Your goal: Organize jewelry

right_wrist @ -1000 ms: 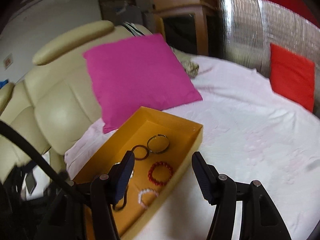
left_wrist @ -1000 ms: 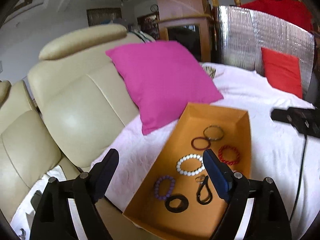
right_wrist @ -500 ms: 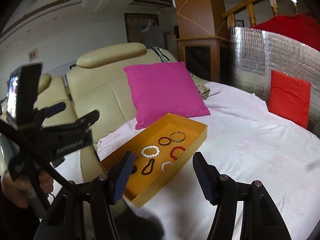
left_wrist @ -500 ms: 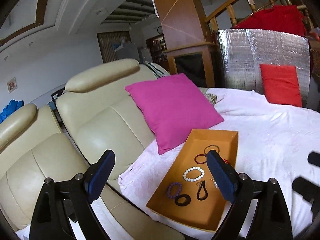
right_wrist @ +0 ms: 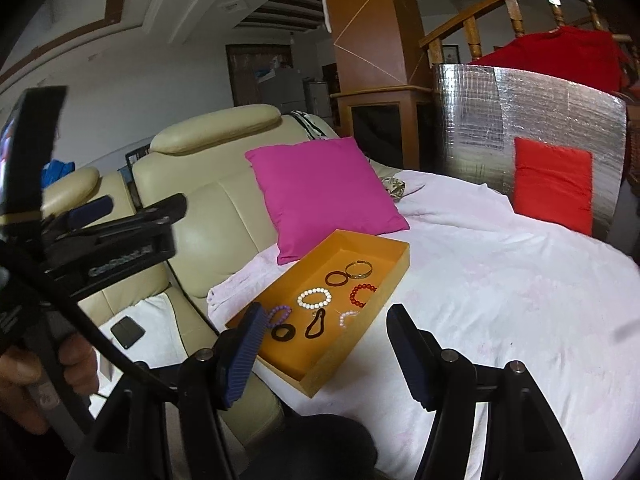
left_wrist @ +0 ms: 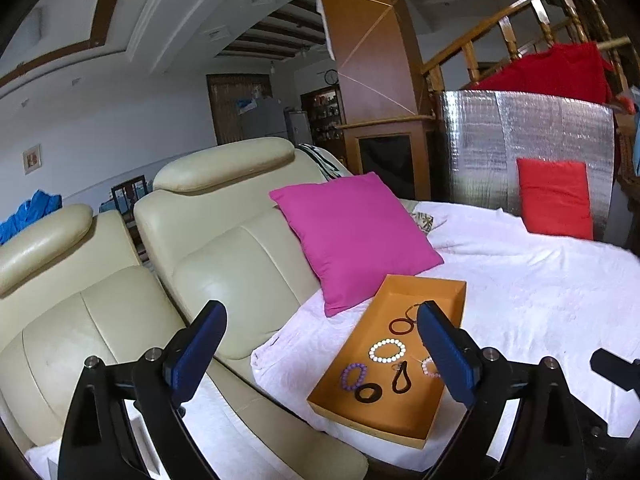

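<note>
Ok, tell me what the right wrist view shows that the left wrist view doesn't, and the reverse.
Only the right wrist view shows the red beaded bracelet, a dark phone-like slab on the sofa seat, and the person's hand holding the left gripper's handle.

Only the left wrist view shows the second cream leather sofa seat and a small framed picture on the wall.

Both show the orange cardboard tray, white beaded bracelet, purple beaded bracelet, magenta cushion and red cushion.
</note>
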A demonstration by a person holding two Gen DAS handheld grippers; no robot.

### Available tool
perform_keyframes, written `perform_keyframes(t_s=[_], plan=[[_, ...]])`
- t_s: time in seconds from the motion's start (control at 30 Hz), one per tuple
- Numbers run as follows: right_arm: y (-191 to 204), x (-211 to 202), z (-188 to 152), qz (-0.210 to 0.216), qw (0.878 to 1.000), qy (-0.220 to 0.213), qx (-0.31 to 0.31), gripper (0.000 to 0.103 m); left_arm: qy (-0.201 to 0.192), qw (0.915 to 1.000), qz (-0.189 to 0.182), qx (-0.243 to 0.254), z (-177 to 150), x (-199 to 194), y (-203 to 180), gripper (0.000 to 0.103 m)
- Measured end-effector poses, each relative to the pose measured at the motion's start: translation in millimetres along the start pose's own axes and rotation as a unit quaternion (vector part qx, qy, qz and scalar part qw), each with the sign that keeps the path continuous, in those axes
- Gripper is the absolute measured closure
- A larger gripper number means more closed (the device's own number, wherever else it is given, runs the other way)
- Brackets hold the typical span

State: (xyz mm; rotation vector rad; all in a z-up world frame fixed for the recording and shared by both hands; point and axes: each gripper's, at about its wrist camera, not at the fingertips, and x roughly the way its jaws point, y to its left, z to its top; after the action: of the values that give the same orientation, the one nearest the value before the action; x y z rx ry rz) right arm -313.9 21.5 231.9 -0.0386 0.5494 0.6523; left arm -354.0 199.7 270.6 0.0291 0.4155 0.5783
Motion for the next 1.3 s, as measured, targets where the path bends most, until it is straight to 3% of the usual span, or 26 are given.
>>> perform_keyframes(t_s=[0.23,1.3], plan=[[9,5,4,-0.009,1.000,0.007,0.008,0.036,-0.003,0.9998,0.021,-0.002,-1,-3,11,0.006],[18,32,9,-0.029,0.999,0.025,0.016,0.036,0.016,0.9998,0.005,-0.013,-12,15,27,0.006]])
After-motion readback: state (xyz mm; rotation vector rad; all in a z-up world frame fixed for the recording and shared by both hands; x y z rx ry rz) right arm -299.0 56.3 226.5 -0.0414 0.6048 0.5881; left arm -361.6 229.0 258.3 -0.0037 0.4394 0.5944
